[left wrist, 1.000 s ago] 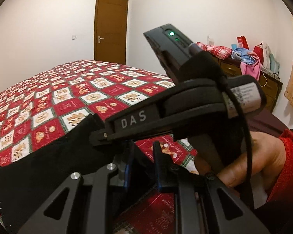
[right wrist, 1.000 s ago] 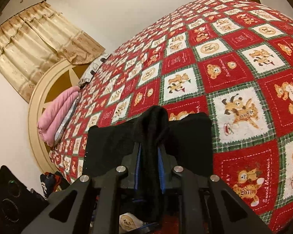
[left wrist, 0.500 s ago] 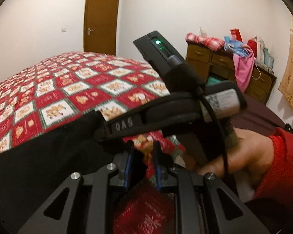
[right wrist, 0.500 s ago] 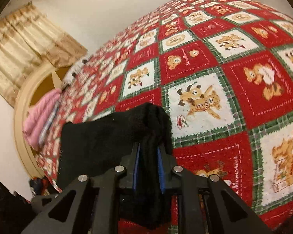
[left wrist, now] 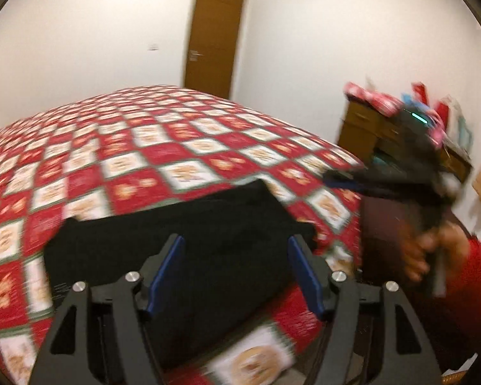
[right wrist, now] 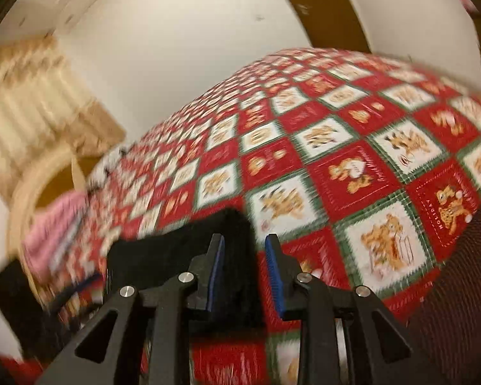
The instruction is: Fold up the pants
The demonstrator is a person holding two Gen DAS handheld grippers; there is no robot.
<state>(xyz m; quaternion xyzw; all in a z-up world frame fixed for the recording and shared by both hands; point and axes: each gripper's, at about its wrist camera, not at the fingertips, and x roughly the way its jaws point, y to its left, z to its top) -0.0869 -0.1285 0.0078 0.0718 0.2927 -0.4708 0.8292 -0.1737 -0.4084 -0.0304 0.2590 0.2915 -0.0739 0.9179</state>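
**Both grippers open over the black pants**

The left gripper (left wrist: 235, 269) has just been opening; its blue pads stand wide apart and hold nothing. The right gripper (right wrist: 243, 266) has also just been opening, less wide, with a fold of cloth between the pads but not pinched. The pants (left wrist: 189, 240), soft and black, lie folded flat on the checked red and white quilt (left wrist: 144, 147). Beyond is a brown wooden door (left wrist: 213, 41).

Bed's got a red, white and green teddy-bear quilt (left wrist: 163, 147). Brown door (left wrist: 213, 40) shut at the back, wooden dresser (left wrist: 365, 128) on the right piled with clothes, beige curtain (right wrist: 25, 102), pink bundle (right wrist: 56, 224) by the headboard (right wrist: 41, 176).
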